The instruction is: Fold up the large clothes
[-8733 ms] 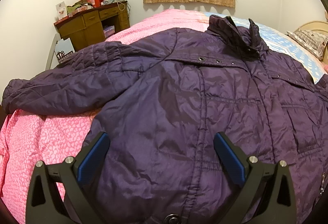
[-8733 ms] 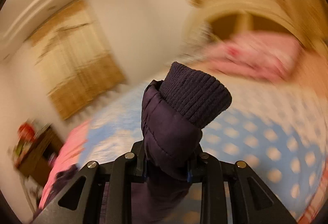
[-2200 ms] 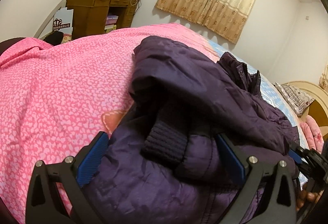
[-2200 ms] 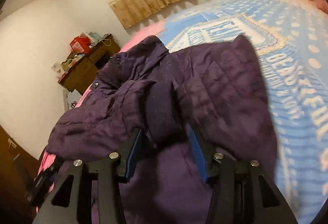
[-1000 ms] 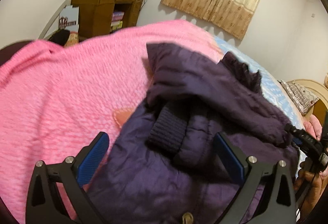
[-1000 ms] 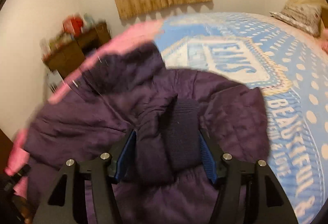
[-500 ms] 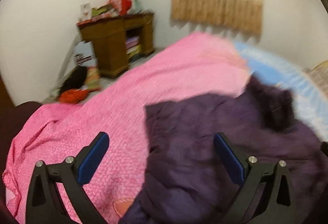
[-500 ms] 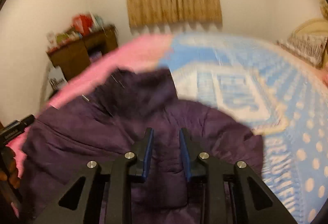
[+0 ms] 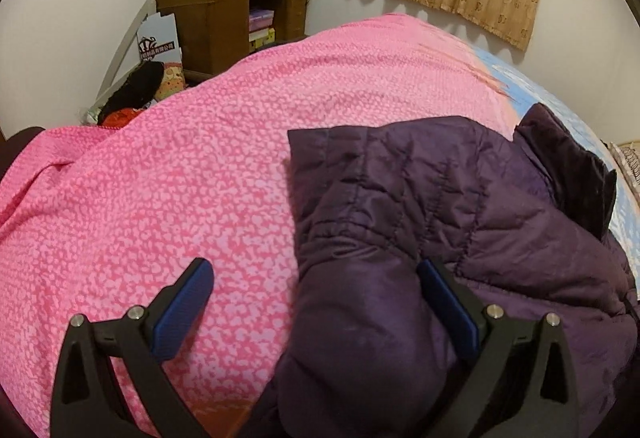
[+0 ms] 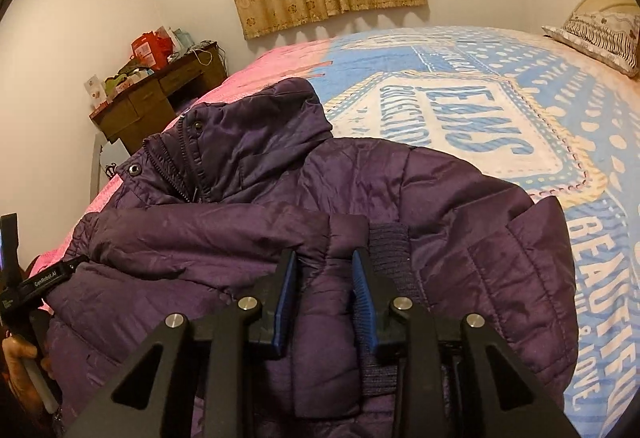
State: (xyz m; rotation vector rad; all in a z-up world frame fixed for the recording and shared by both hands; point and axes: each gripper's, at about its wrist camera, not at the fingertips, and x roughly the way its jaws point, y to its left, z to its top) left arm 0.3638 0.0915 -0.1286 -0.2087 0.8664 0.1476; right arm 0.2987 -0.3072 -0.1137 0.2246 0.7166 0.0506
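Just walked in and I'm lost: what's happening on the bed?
A person with a gripper in each hand is folding a purple puffer jacket on the bed. Both sleeves lie folded across it. The right gripper sits nearly closed around a padded fold by the knit cuff. The left gripper is open over the jacket's edge.

The blue bedspread (image 10: 500, 109) carries large upside-down lettering: "JEANS" in the white panel, with a partly readable "COLLECTION" beside it. Along its right edge run "BEAUTIFUL" and "LOVE" in white. The black left gripper (image 10: 24, 290), seen in the right wrist view, bears a white label reading "GenRobot.AI". A white board (image 9: 156, 37) leaning by the desk (image 9: 224, 5) shows a dark logo with Chinese characters, too small to read.
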